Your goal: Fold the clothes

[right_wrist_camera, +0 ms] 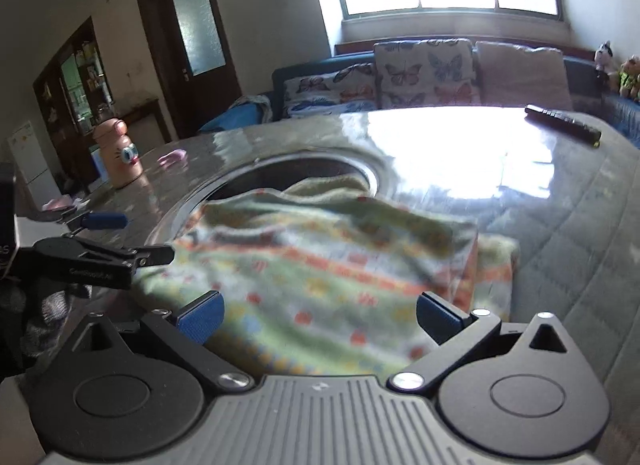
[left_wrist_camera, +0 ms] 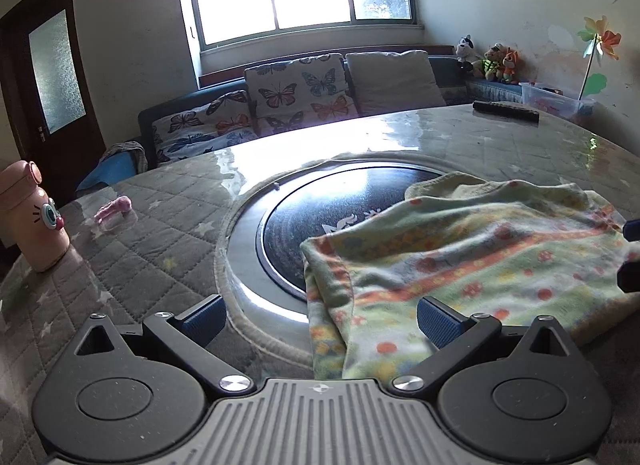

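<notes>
A pale green garment with orange bands and small flower prints [left_wrist_camera: 472, 265] lies folded over on the round table, partly over the dark centre disc [left_wrist_camera: 320, 209]. My left gripper [left_wrist_camera: 320, 321] is open, its jaws wide apart over the garment's left edge, holding nothing. The right gripper's fingers show at the right edge of this view [left_wrist_camera: 630, 257]. In the right wrist view the garment [right_wrist_camera: 320, 265] fills the middle. My right gripper [right_wrist_camera: 318, 317] is open above its near part, empty. The left gripper [right_wrist_camera: 120, 241] shows at the left, open beside the garment.
The table has a quilted grey cover [left_wrist_camera: 132, 249] under glossy film. A pink bottle [left_wrist_camera: 30, 217] and a small pink object [left_wrist_camera: 114, 209] stand at the left. A dark remote [left_wrist_camera: 506, 111] lies at the far right. A sofa with butterfly cushions [left_wrist_camera: 296, 93] stands behind.
</notes>
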Demonstrator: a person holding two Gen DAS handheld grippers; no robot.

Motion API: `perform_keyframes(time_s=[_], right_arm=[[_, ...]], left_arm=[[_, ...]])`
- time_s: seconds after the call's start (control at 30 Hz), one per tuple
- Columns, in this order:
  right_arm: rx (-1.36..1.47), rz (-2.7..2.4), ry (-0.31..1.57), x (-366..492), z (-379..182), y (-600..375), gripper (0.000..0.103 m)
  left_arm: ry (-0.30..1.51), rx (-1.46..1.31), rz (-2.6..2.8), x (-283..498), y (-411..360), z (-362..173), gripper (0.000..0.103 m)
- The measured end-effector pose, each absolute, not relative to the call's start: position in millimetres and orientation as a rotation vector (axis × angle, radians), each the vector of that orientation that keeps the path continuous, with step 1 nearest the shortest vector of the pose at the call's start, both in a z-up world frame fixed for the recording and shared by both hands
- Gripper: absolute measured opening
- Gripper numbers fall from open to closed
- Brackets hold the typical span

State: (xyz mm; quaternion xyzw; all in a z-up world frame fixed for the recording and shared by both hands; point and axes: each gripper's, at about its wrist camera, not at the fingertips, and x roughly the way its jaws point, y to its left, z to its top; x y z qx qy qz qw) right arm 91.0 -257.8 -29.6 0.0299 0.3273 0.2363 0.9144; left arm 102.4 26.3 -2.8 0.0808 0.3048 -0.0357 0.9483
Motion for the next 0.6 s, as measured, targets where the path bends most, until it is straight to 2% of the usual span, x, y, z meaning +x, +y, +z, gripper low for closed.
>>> perform_keyframes(time_s=[0.17,0.6], right_arm=[[0.039,0.445,0.703,112.3,-42.2,-246.6,0.103],[-0.096,0.405,0.679,103.9,-53.1,-227.5,0.103]], left_arm=[[0.637,0.156,-0.067,105.1,30.8,-4.4,0.103],[0.629,0.16,-0.092,82.4,29.7,-3.4,0.103]])
